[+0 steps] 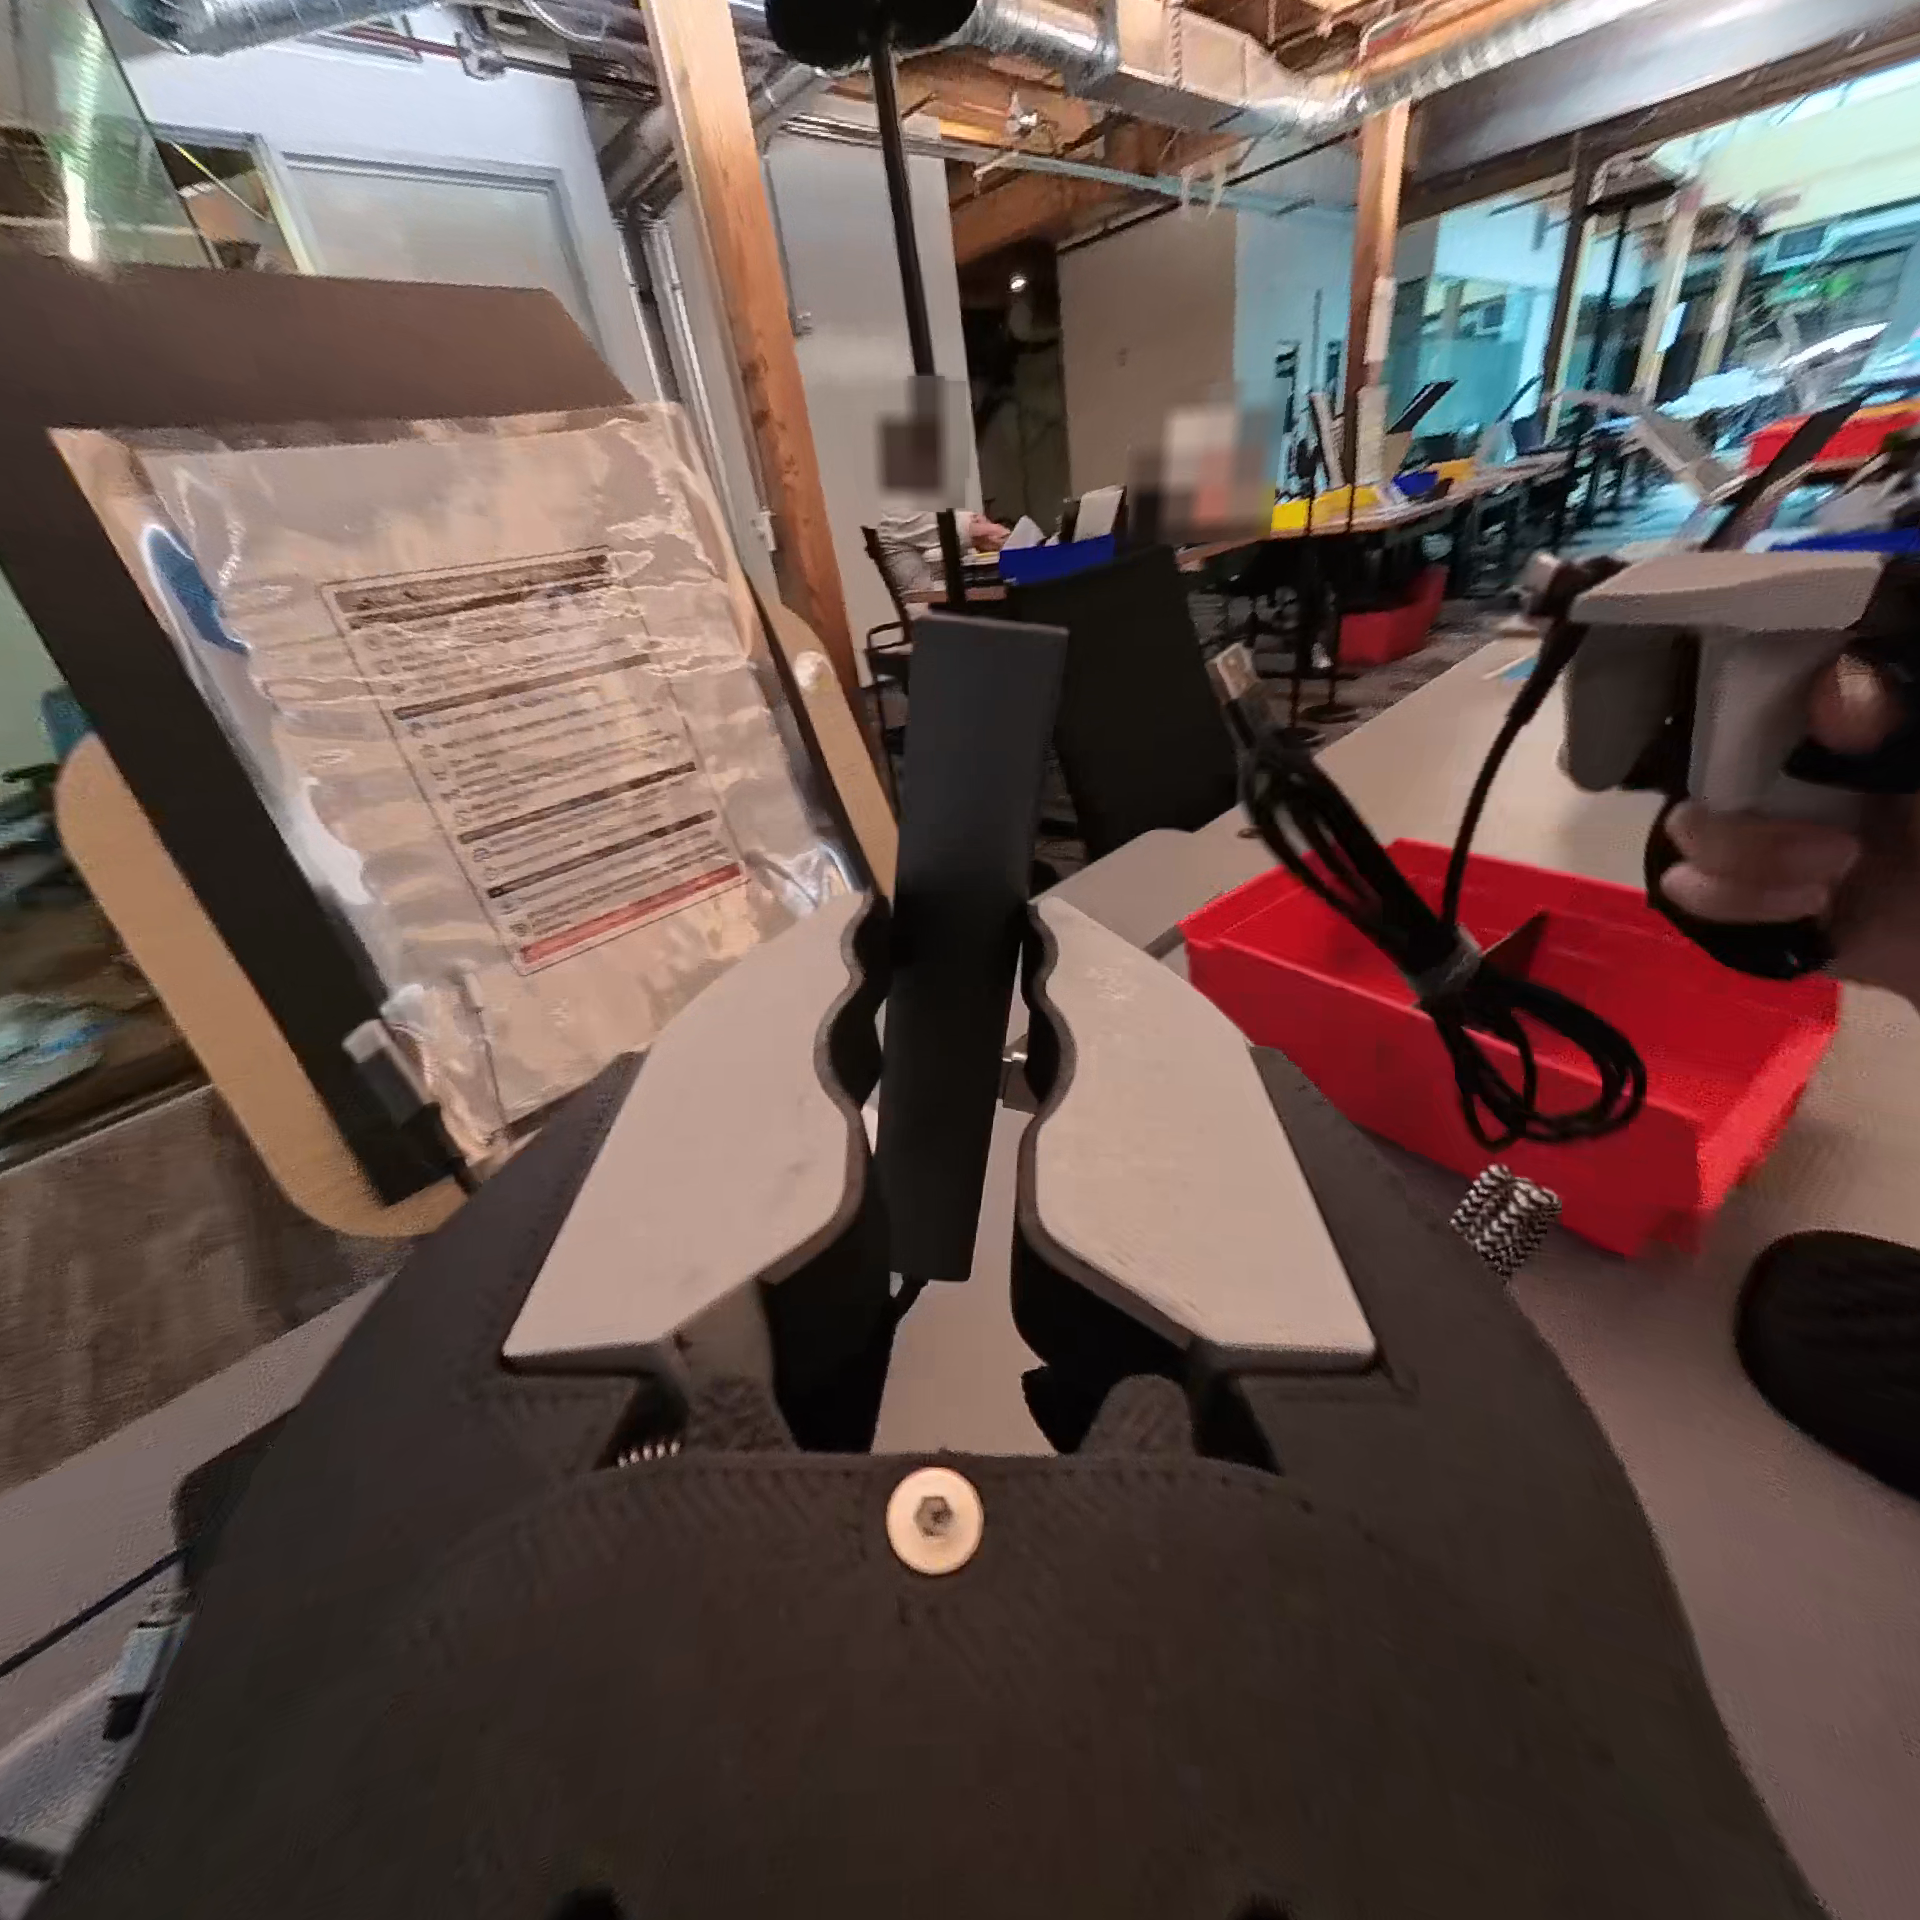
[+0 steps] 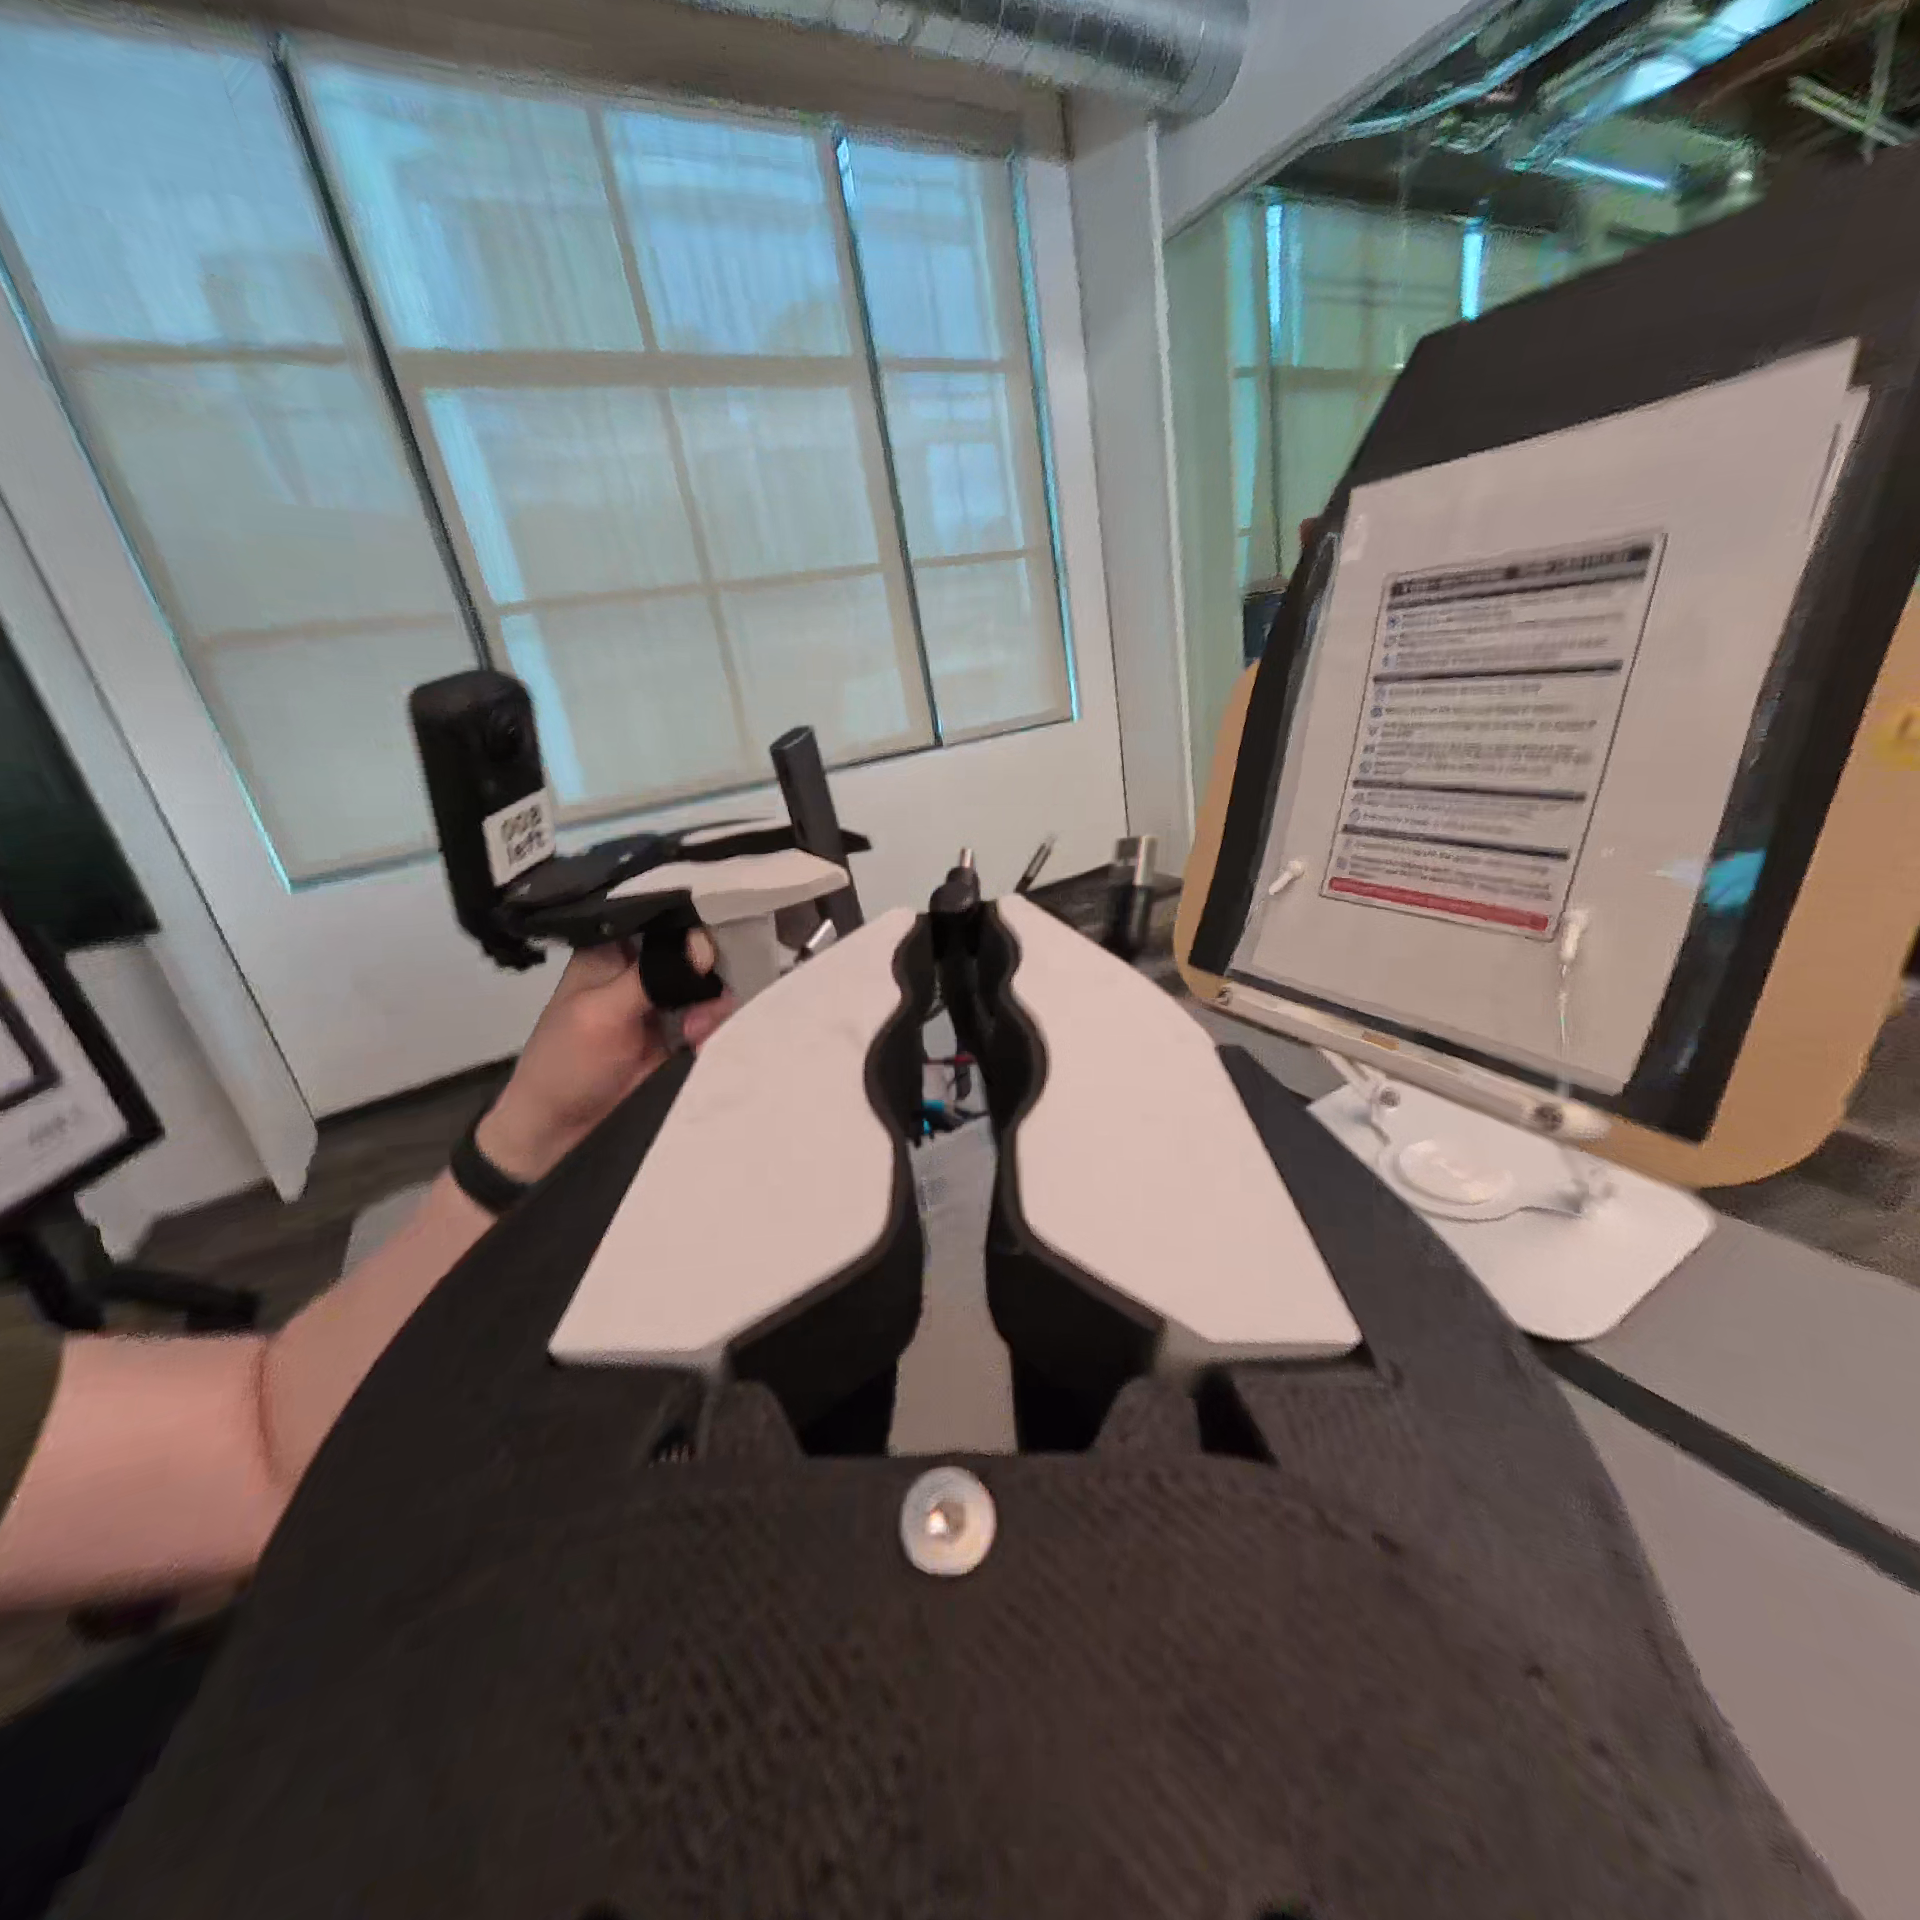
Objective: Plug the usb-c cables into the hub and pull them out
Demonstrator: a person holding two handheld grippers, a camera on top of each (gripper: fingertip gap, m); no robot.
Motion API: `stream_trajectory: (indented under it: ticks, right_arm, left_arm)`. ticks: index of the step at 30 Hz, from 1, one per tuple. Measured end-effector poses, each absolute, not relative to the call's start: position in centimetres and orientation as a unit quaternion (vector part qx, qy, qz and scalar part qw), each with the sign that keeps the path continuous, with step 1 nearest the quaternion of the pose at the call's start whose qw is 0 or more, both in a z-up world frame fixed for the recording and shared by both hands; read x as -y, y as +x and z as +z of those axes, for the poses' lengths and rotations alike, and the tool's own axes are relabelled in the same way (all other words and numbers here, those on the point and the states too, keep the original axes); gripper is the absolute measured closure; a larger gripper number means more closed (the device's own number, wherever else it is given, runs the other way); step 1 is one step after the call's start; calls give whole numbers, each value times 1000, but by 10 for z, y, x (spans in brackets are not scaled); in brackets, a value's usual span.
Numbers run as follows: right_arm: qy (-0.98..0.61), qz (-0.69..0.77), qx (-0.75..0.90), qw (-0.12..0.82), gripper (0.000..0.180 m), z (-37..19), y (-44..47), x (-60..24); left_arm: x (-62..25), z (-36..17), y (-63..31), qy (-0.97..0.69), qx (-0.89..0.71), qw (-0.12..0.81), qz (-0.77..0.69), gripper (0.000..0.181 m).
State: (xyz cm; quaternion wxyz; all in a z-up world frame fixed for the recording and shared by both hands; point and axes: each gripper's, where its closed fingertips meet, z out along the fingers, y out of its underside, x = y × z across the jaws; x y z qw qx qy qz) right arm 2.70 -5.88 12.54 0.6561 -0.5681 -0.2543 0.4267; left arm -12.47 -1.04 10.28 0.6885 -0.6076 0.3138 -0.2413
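Left hand-held gripper, centre of left wrist view: fingers squeezed tight on dark flat hub; hub stands upright, top poking above fingertips.

Right hand-held gripper, centre of right wrist view: nearly closed, pinching black cable near its plug, plug tip sticking up past fingertips.

Rest of cable hangs as tied black bundle, right of left wrist view, over red bin on grey surface.
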Motion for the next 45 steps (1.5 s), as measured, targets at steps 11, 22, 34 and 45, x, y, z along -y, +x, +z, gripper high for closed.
stream_trajectory:
  ticks: [11,22,34,45]
  right_arm:
    - [-668,216,406,585,171,53,182,84]
    - [-882,166,335,287,170,-111,229,41]
    - [-940,-62,57,330,133,-73,348,40]
    - [-970,78,-103,207,176,-145,378,70]
  left_arm:
    - [10,94,-121,-625,-325,660,-261,157]
    - [12,78,-99,-636,-357,636,-251,157]
    - [16,80,-99,-634,-361,634,-256,157]
    - [16,77,-98,-640,-365,627,-254,157]
